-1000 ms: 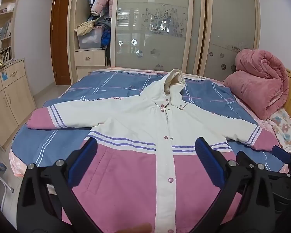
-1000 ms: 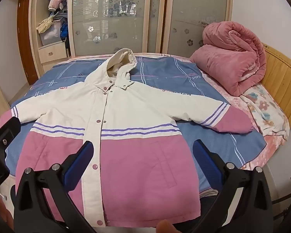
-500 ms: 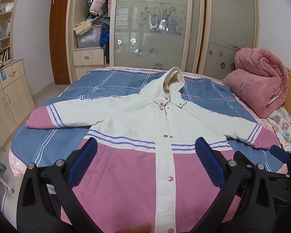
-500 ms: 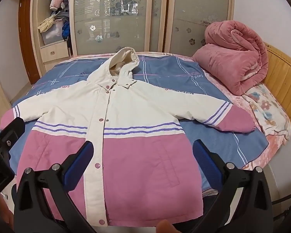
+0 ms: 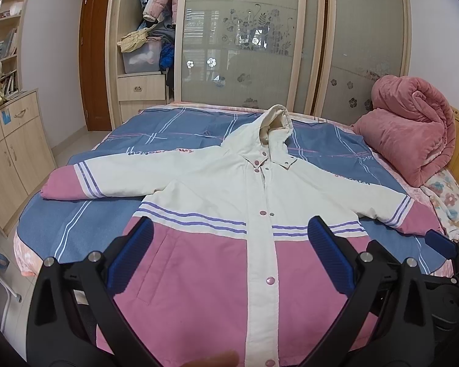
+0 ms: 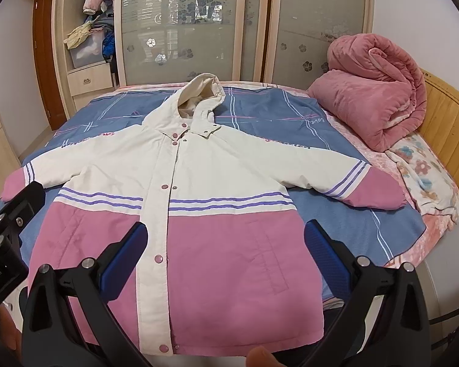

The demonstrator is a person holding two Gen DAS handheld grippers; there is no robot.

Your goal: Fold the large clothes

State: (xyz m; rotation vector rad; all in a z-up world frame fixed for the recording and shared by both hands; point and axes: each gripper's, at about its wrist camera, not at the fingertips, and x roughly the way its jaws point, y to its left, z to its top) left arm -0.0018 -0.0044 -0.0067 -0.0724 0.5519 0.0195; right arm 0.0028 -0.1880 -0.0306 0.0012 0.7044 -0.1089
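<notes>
A hooded jacket (image 5: 217,189) (image 6: 229,171), cream above and pink below, lies flat and buttoned on the bed with both sleeves spread wide. Its hood (image 5: 275,122) points toward the wardrobe. My left gripper (image 5: 229,238) hovers open above the pink lower front, holding nothing. My right gripper (image 6: 225,238) is also open over the lower front, a little above the hem (image 6: 229,345). The left sleeve cuff (image 5: 61,183) rests near the bed's left side; the right cuff (image 6: 379,189) lies toward the quilt. Each gripper's body shows at the edge of the other's view.
A blue plaid sheet covers the bed (image 5: 168,131). A rolled pink quilt (image 6: 376,98) sits at the head end by a wooden headboard (image 6: 449,116). Glass wardrobe doors (image 5: 244,46) stand beyond the bed. A wooden cabinet (image 5: 9,159) lines the left wall.
Both grippers have drifted slightly nearer and higher over the jacket, so it sits a little lower in view. The jacket itself has not moved.
</notes>
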